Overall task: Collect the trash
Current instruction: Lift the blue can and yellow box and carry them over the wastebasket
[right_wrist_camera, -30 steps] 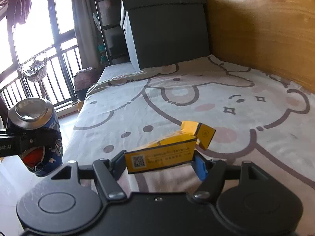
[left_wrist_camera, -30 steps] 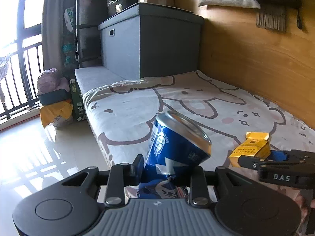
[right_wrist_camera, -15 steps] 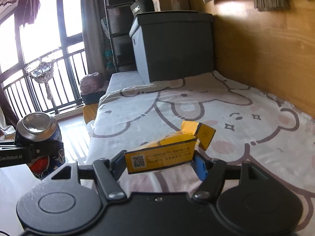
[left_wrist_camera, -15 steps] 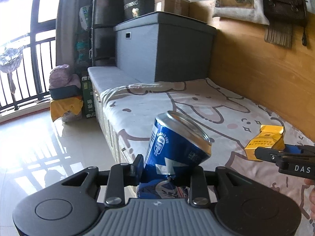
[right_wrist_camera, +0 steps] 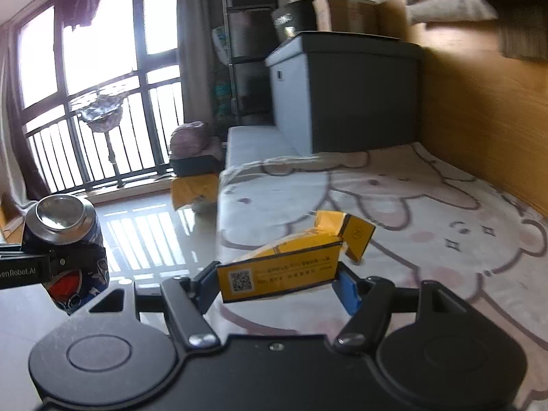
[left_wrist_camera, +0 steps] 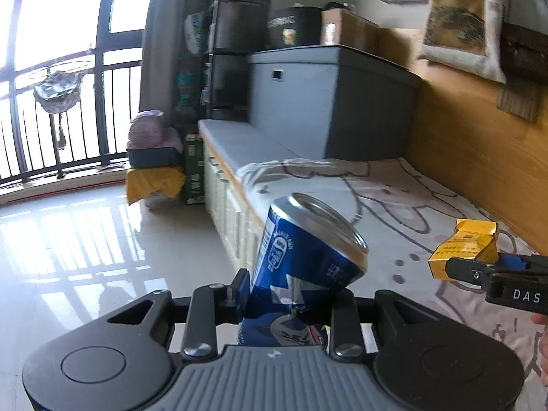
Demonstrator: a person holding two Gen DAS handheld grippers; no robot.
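Sunlight pours through the barred window (right_wrist_camera: 102, 102) onto the glossy tiled floor (left_wrist_camera: 85, 239). A grey storage box (left_wrist_camera: 325, 102) stands at the bed's (right_wrist_camera: 428, 205) far end, beside the wooden wall (left_wrist_camera: 479, 157).

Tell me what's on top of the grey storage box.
On the grey storage box sit a black round box and a cardboard box. Anything behind them is hidden.

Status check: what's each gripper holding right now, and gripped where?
The left gripper pinches a crushed blue can at its dented lower body. The right gripper clamps a yellow cigarette pack across its two ends, flip lid open.
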